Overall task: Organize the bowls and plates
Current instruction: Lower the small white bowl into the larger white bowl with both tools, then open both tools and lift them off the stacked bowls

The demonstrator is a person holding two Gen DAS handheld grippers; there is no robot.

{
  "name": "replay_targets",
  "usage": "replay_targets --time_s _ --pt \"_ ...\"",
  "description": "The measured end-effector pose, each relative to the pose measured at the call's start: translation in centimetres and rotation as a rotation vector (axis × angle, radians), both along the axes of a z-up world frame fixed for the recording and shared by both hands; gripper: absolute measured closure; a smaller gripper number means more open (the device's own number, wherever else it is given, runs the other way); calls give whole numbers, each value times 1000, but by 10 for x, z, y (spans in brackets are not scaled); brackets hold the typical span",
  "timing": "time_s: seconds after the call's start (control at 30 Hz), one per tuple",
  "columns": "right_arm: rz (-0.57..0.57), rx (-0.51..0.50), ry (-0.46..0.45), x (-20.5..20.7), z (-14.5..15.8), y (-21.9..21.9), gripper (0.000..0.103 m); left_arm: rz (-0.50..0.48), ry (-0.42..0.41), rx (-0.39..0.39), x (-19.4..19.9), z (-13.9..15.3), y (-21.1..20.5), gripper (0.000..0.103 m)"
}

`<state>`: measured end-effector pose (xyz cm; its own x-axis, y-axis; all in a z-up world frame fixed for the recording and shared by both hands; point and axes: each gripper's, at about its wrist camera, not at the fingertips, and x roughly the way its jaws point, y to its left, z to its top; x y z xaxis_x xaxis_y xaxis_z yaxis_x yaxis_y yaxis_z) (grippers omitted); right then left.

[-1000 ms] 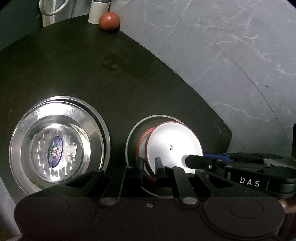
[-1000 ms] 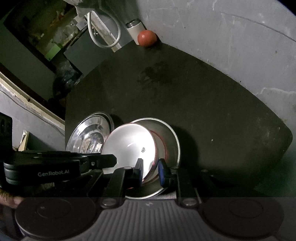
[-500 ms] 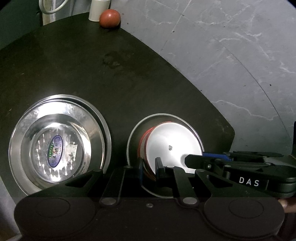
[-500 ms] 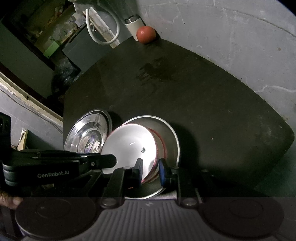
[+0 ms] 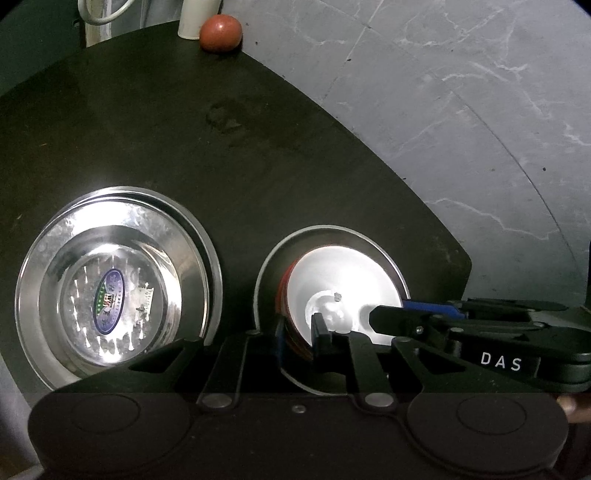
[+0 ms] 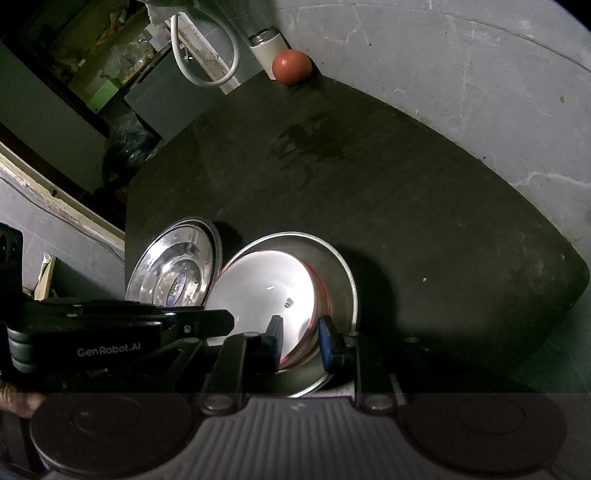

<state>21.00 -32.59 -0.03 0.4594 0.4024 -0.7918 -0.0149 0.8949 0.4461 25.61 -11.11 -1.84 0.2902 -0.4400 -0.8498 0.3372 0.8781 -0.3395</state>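
Note:
A red bowl with a white inside (image 5: 343, 280) (image 6: 266, 284) sits in a steel bowl (image 5: 332, 229) (image 6: 343, 266) on the dark table; more red rim shows under it, seemingly a second bowl. My left gripper (image 5: 298, 332) straddles its near-left rim, one pad inside and one outside. My right gripper (image 6: 301, 338) straddles the near-right rim, and shows in the left wrist view (image 5: 388, 312) reaching in from the right. Both jaws are opening slightly, the pads still against the wall. A stack of steel plates (image 5: 159, 229) (image 6: 173, 266) lies just to the left.
A red ball-like fruit (image 5: 220, 32) (image 6: 291, 66) and a pale cylinder (image 5: 195, 22) stand at the table's far edge. The curved table edge (image 5: 454, 251) runs close on the right, with grey marbled floor beyond. A hose and clutter (image 6: 207, 55) lie past the far left.
The red bowl, tilted and raised a second ago, has sunk level into the steel bowl. Both pairs of jaws stand slightly wider. Neither hand has shifted.

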Motion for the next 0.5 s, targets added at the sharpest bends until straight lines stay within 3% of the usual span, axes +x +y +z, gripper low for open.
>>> replay_targets --time_s 0.5 --pt "0 -1 3 1 0 -1 75 -1 -1 -2 -1 0 -1 87"
